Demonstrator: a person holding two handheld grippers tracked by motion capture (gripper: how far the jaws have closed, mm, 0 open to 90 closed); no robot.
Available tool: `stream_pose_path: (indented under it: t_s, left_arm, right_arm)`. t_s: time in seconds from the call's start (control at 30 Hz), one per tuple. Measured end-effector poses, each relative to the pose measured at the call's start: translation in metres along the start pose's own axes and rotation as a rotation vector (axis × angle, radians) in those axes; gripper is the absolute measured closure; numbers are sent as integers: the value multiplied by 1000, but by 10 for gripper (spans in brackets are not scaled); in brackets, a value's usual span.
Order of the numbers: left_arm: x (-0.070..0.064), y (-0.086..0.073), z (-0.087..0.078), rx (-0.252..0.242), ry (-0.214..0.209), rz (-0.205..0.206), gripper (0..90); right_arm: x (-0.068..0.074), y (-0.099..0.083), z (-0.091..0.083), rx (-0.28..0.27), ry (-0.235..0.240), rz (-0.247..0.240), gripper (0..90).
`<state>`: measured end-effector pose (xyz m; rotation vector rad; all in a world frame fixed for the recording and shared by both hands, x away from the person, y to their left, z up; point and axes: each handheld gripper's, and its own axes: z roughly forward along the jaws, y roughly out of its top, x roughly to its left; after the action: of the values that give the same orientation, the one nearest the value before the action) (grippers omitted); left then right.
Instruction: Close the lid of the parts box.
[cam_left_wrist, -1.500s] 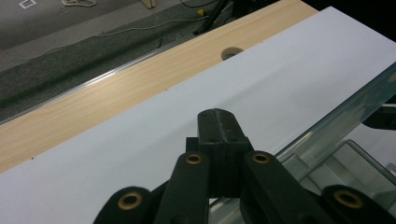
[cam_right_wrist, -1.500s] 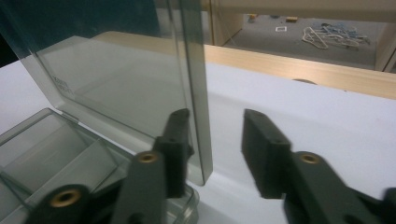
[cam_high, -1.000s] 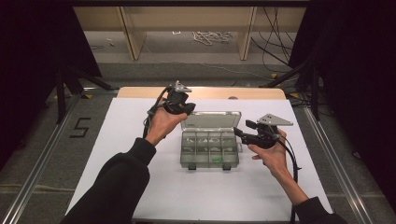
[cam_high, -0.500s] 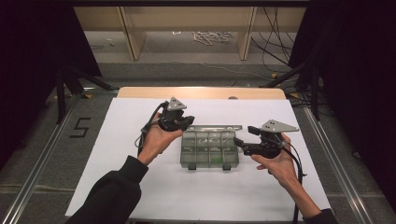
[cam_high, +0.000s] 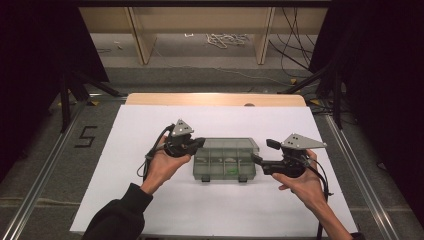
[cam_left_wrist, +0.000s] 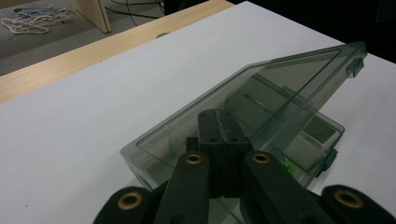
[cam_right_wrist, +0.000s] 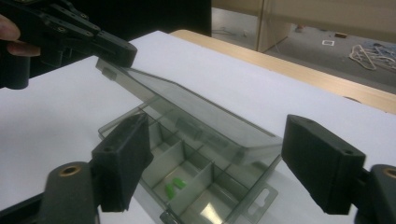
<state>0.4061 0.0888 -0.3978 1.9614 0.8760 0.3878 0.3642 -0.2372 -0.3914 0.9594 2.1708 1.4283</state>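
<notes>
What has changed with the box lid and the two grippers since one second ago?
The lid has swung down from fully open to partly closed, pushed by the left gripper, whose jaws are shut. The right gripper stays open at the box end. The box has not moved.

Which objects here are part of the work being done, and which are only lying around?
In the job:
- clear compartment box
- its hinged lid, half lowered
- green pieces in one compartment
- left gripper, on the lid's edge
- right gripper, open at the box's side

Lying about:
- white rope on the floor
- black cables on the floor
</notes>
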Motion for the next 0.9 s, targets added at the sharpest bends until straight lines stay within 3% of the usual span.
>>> stream_pose_path:
  t_s: [0.13, 0.27, 0.37, 0.5, 0.53, 0.57, 0.6, 0.77, 0.8, 0.83, 0.9]
  left_arm:
    - [-4, -3, -1, -8, -2, -4, 900]
    - [-3, -9, -6, 4, -17, 14, 900]
    - [-3, -13, -7, 12, -18, 11, 900]
    - [-4, -19, -9, -12, -17, -5, 899]
    - [-4, -20, -10, -16, -13, -12, 900]
    - [-2, -21, -13, -6, -15, 12, 900]
    - [-3, -23, -13, -19, -12, -10, 900]
    - [-3, -32, -18, -23, -23, -15, 899]
    - [-2, -34, -19, -5, -23, -5, 899]
    - [-3, -36, -18, -20, -24, -26, 899]
    - [-1, -41, -19, 2, -24, -16, 899]
  right_arm:
    - [0, -1, 0, 5, -4, 1, 312]
    - [-1, -3, 2, -17, 11, 7, 433]
    - [-3, -6, 3, 6, 23, -10, 552]
    - [-5, -12, 8, 10, 47, 6, 678]
    - [-6, -13, 7, 29, 34, 0, 707]
    - [-6, -15, 9, 24, 49, 3, 733]
    - [-6, -16, 11, 20, 56, 6, 753]
    - [-7, -22, 15, 50, 60, -2, 819]
    - [-7, -22, 15, 67, 56, -9, 822]
    - [-7, -23, 15, 68, 58, -10, 826]
    - [-6, -24, 17, 84, 59, -21, 832]
